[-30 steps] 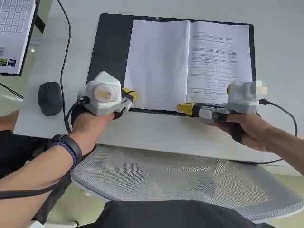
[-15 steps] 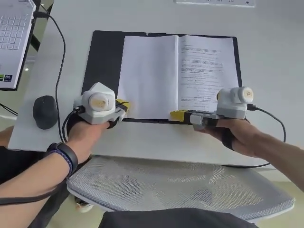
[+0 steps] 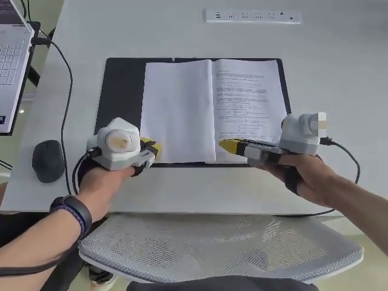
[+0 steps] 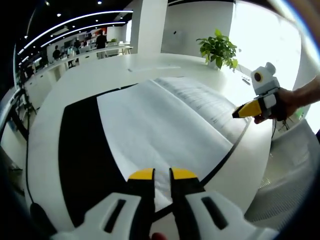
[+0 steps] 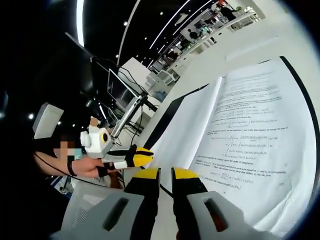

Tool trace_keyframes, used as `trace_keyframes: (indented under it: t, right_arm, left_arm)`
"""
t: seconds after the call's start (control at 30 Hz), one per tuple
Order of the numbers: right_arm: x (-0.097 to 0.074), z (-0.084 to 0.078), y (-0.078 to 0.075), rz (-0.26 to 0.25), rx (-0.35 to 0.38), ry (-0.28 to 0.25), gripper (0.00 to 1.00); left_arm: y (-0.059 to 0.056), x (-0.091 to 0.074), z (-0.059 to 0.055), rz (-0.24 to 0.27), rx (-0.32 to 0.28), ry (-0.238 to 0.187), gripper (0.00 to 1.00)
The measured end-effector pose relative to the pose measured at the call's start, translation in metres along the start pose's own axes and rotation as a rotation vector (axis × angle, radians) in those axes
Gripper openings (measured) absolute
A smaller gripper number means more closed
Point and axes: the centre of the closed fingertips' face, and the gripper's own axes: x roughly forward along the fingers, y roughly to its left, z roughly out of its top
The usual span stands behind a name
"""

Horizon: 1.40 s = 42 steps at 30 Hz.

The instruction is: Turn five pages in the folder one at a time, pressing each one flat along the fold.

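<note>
The open folder (image 3: 121,91) lies mid-frame on the white worktop (image 3: 339,73), the left gripper (image 3: 150,148) at the lower left corner of its blank page (image 3: 179,109), the right gripper (image 3: 225,145) at the lower edge of its printed page (image 3: 248,103), both with jaws drawn together, holding nothing.

**Open-plan office.** Head view: a white desk (image 3: 339,73) carries a laptop (image 3: 11,73) at 10 o'clock, a mouse (image 3: 48,160) at 9 o'clock and a power strip (image 3: 253,16) at 12 o'clock. A mesh chair (image 3: 212,248) sits at 6 o'clock. Left gripper view: long ceiling lights (image 4: 75,20) at 11 o'clock run above rows of far desks (image 4: 77,60), where people (image 4: 101,39) stand. A potted plant (image 4: 218,48) is at 1 o'clock. Right gripper view: a monitor (image 5: 117,87) stands at 10 o'clock, with more lit desk rows at 1 o'clock.
</note>
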Motion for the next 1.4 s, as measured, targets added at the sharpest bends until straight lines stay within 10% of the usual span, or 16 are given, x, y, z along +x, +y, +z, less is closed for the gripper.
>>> trace_keyframes:
  t: [0.9, 1.4]
  right_arm:
    - [-0.117, 0.034, -0.027, -0.324, -0.220, -0.107, 0.49]
    - [-0.171, 0.035, -0.029, -0.440, -0.297, -0.123, 0.66]
  left_arm:
    - [-0.007, -0.064, 0.066, -0.015, 0.027, -0.116, 0.41]
    - [-0.003, -0.093, 0.061, 0.004, 0.036, -0.111, 0.57]
